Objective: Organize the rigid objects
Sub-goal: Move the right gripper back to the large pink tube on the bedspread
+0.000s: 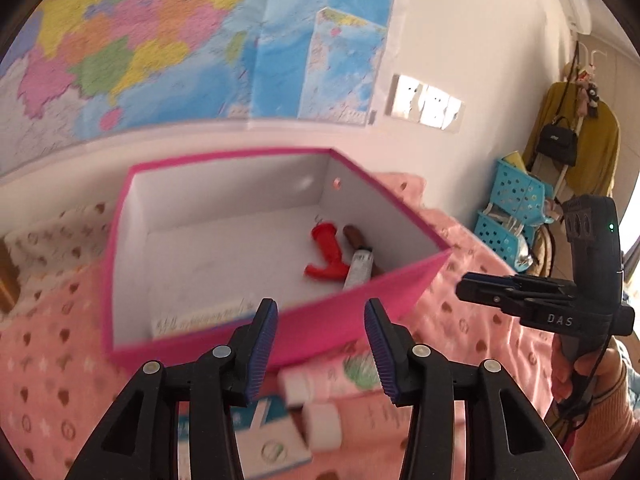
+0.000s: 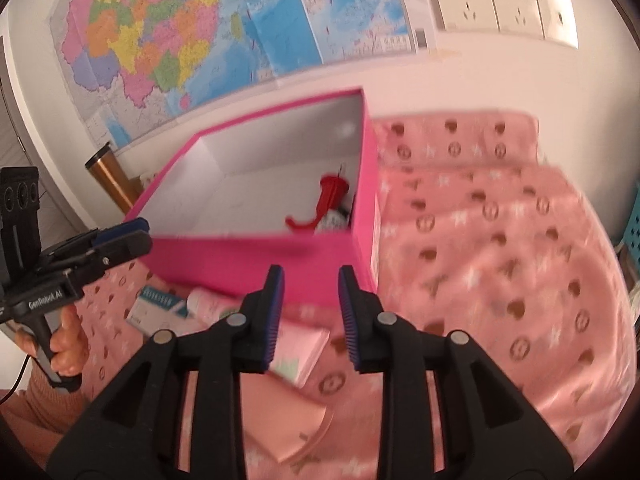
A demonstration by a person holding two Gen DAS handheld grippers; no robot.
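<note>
A pink open box (image 1: 352,308) (image 2: 260,256) stands on a pink blanket. Inside it lie a red plastic piece (image 1: 326,254) (image 2: 330,200), a brown-capped tube (image 1: 360,258) and a white flat pack (image 1: 200,316). My left gripper (image 1: 320,352) is open and empty, just before the box's near wall, above a pink tube (image 1: 340,376), a white cap (image 1: 322,426) and a blue-white carton (image 1: 272,436). My right gripper (image 2: 310,320) is open and empty, over a pink packet (image 2: 300,356). The carton (image 2: 160,308) and pink tube (image 2: 208,304) also show in the right wrist view.
A map (image 1: 160,40) covers the wall behind the box. Wall sockets (image 2: 500,4) sit to its right. A copper cylinder (image 2: 110,178) stands left of the box. Blue baskets (image 1: 512,208) and a coat rack (image 1: 572,136) stand at the far right. The blanket (image 2: 500,240) spreads to the right.
</note>
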